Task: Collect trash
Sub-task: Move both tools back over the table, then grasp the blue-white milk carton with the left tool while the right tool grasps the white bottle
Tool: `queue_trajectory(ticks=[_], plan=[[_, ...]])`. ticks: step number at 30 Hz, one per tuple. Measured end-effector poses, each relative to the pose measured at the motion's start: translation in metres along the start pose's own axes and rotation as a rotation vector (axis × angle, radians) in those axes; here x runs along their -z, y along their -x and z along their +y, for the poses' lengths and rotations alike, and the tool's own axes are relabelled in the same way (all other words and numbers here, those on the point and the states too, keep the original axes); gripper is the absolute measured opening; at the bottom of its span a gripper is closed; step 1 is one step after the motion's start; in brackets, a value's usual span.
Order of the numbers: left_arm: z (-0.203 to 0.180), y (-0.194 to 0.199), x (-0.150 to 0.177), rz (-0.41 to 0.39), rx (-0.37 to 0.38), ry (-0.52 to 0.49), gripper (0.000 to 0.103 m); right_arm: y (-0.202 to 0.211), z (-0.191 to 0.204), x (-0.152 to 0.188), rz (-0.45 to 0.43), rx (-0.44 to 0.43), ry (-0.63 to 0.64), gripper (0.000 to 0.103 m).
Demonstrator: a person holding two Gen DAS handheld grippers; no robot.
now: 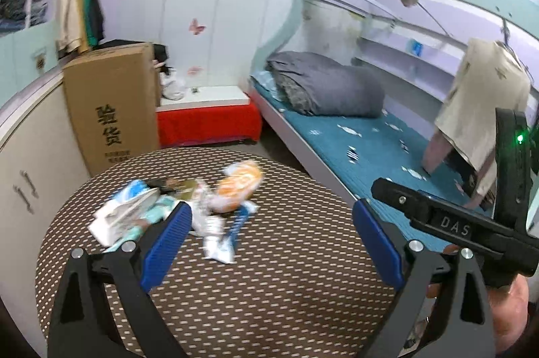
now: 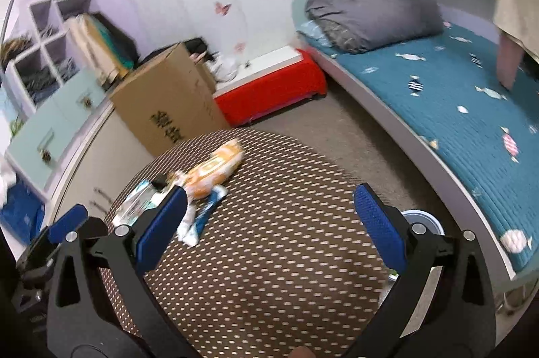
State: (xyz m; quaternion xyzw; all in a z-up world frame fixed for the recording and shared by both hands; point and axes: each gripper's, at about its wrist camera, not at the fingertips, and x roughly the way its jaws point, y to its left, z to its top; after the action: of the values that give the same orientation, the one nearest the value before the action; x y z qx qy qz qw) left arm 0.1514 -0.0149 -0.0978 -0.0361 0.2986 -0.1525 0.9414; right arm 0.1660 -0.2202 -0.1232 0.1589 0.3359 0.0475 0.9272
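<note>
Nearest the cameras, hovering above the round brown dotted table [image 1: 269, 290]: left gripper [image 1: 271, 216] spread wide with nothing between its blue pads, right gripper [image 2: 269, 206] likewise gaping and empty. Probably being carried open so that either can drop straight onto a wrapper without a pause.

Just past the left gripper's left finger, lying in a loose heap on the table's far-left part: a white and blue torn wrapper [image 1: 220, 243] nearest, a pale teal and white packet [image 1: 128, 213] to its left, an orange snack bag [image 1: 237, 189] farther back. Sitting clustered and touching, so likely meaning several single picks rather than one; blurred here, so finer detail escaping.

Low on the right, beside the table and partly hidden by the right gripper's finger, showing as a round pale rim [image 2: 422, 219], possibly a bin, though not telling for sure.

Farther left, standing against the cupboards, a cardboard box [image 1: 111, 101]; beyond it a red-sided bench [image 1: 205, 122]; on the far right, a bunk bed with a teal sheet [image 2: 438, 108] and a grey folded duvet [image 1: 326, 88].
</note>
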Motion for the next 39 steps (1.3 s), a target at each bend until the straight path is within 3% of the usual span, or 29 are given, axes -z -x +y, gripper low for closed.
queue_trajectory(ticks=[11,19,23,28,30,32,37,38,39], plan=[[0.119,-0.003,0.013,0.007,-0.154,0.117,0.094,-0.075,0.084,0.022,0.133,-0.089,0.19,0.097],[0.167,-0.036,0.022,0.069,-0.22,0.136,0.094,-0.121,0.112,0.033,0.191,-0.093,0.257,0.096],[0.184,-0.056,0.025,0.097,-0.225,0.145,0.094,-0.138,0.121,0.037,0.219,-0.108,0.288,0.078],[0.196,-0.087,0.022,0.152,-0.223,0.099,0.094,-0.155,0.128,0.04,0.24,-0.135,0.306,0.067],[0.197,-0.096,0.021,0.169,-0.199,0.081,0.094,-0.162,0.13,0.043,0.249,-0.128,0.32,0.062],[0.197,-0.106,0.022,0.196,-0.176,0.06,0.094,-0.17,0.128,0.045,0.265,-0.119,0.318,0.05],[0.198,-0.128,0.022,0.236,-0.133,0.031,0.093,-0.182,0.126,0.051,0.284,-0.105,0.338,0.039],[0.199,-0.129,0.022,0.237,-0.123,0.038,0.09,-0.184,0.125,0.053,0.29,-0.103,0.34,0.034],[0.2,-0.132,0.022,0.243,-0.105,0.048,0.077,-0.184,0.124,0.054,0.28,-0.105,0.338,0.033]])
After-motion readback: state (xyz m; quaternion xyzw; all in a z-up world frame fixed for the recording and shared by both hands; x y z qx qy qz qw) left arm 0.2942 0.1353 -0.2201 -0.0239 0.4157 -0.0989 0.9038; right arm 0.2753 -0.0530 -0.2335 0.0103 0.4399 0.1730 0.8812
